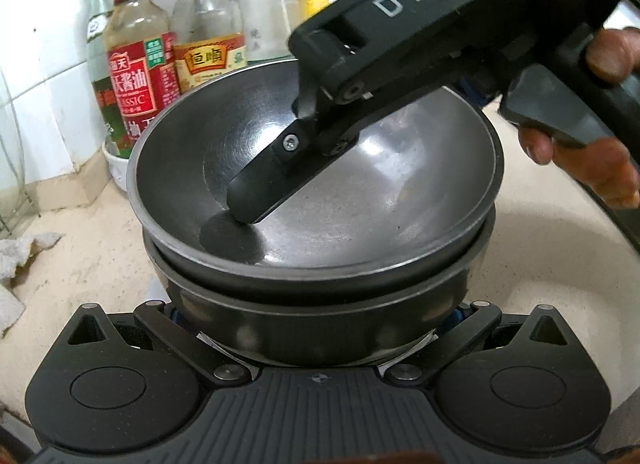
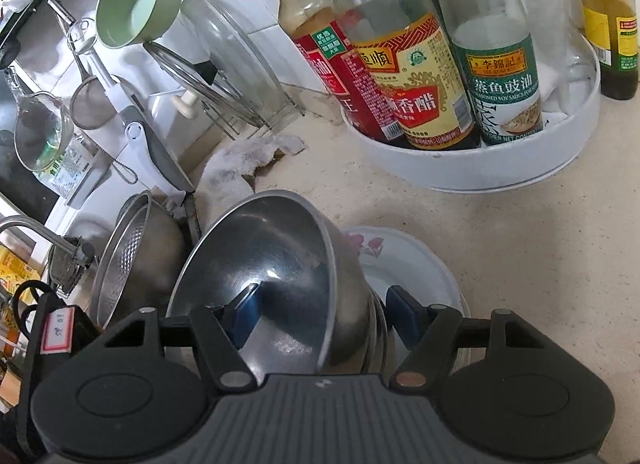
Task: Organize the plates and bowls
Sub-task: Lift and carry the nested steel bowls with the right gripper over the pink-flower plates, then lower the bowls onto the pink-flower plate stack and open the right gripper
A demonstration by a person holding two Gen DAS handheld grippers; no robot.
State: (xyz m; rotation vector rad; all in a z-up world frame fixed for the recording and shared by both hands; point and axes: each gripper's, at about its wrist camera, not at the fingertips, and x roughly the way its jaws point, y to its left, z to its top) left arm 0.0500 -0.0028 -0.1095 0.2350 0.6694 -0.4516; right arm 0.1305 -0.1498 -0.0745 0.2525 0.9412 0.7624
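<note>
In the left wrist view a steel bowl (image 1: 340, 216) is nested in a second steel bowl (image 1: 320, 328). My left gripper (image 1: 320, 340) is open, its fingers on either side of the lower bowl's base and mostly hidden by it. My right gripper (image 1: 256, 200) reaches down into the top bowl, one finger inside. In the right wrist view the right gripper (image 2: 320, 316) is open and straddles the tilted top bowl's (image 2: 264, 276) wall: one blue pad (image 2: 244, 316) inside, the other (image 2: 404, 314) outside. A white flowered plate (image 2: 400, 264) lies behind the bowls.
A round white tray (image 2: 480, 168) of sauce bottles (image 2: 416, 80) stands at the back on the beige counter (image 2: 520, 264). A steel colander (image 2: 132, 256), a crumpled cloth (image 2: 248, 160), pot lids in a rack (image 2: 224, 64) and hanging utensils are at the left, by the sink.
</note>
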